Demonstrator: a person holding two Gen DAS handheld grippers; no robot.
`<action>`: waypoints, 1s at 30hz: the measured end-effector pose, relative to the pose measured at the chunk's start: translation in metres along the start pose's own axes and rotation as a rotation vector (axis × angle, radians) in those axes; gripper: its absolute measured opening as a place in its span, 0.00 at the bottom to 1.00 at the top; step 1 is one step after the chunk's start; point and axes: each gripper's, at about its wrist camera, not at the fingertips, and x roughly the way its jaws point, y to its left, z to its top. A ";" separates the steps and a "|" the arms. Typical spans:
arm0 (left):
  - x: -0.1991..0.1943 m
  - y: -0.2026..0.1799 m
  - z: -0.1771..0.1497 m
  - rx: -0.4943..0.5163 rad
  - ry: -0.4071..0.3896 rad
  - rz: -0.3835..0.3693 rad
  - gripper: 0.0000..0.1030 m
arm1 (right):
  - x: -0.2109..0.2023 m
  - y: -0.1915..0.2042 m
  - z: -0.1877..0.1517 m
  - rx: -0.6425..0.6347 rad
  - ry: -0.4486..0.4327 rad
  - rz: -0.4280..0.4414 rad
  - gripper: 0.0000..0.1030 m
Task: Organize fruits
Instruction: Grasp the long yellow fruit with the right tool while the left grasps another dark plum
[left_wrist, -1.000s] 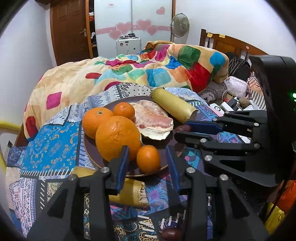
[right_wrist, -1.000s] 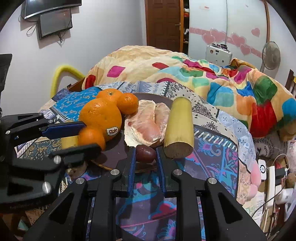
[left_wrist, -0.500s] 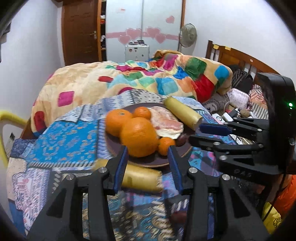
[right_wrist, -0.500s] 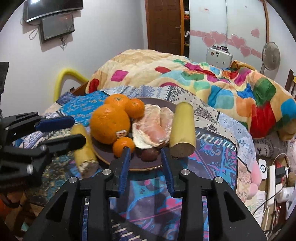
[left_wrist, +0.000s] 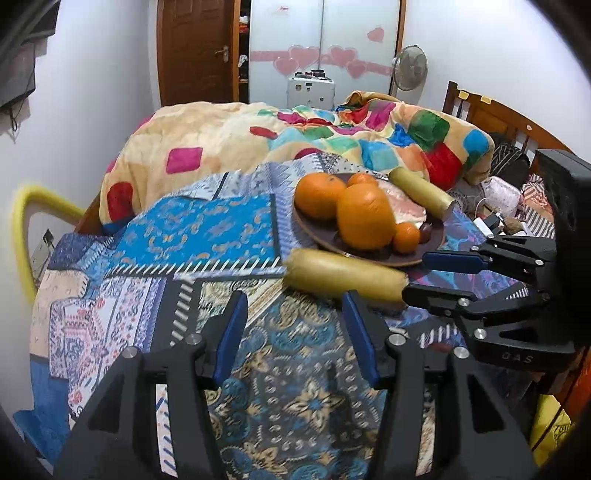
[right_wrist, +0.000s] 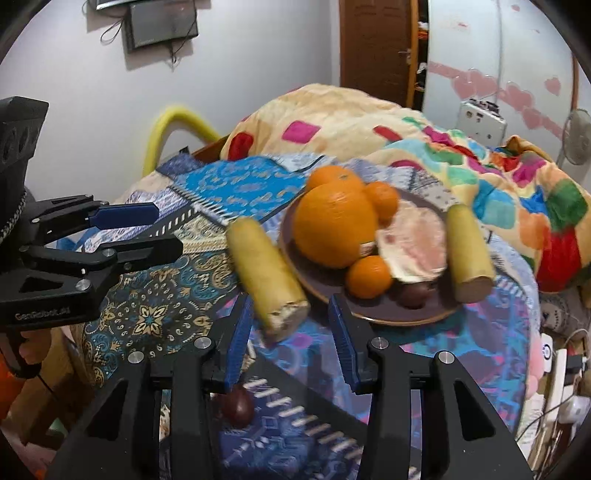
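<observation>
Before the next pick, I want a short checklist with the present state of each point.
1. Left hand-held gripper empty, jaws just opening: ok.
2. Right hand-held gripper empty, jaws just opening: ok.
3. Dark fruit lies on the plate: ok.
4. Yellow stalk piece on the plate: not ok, it lies on the cloth beside it.
5. Second dark fruit on the plate: not ok, it lies on the cloth under the right hand-held gripper.
6. Large orange stable: cannot tell.
</observation>
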 end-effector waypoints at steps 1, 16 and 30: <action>0.001 0.003 -0.003 -0.001 0.002 -0.002 0.52 | 0.005 0.001 0.000 -0.003 0.011 0.000 0.38; 0.019 0.014 -0.017 -0.022 0.027 -0.017 0.52 | 0.031 0.006 -0.004 -0.006 0.075 0.003 0.38; -0.002 -0.022 -0.018 -0.023 0.033 -0.035 0.52 | -0.029 -0.014 -0.048 0.027 0.037 -0.039 0.36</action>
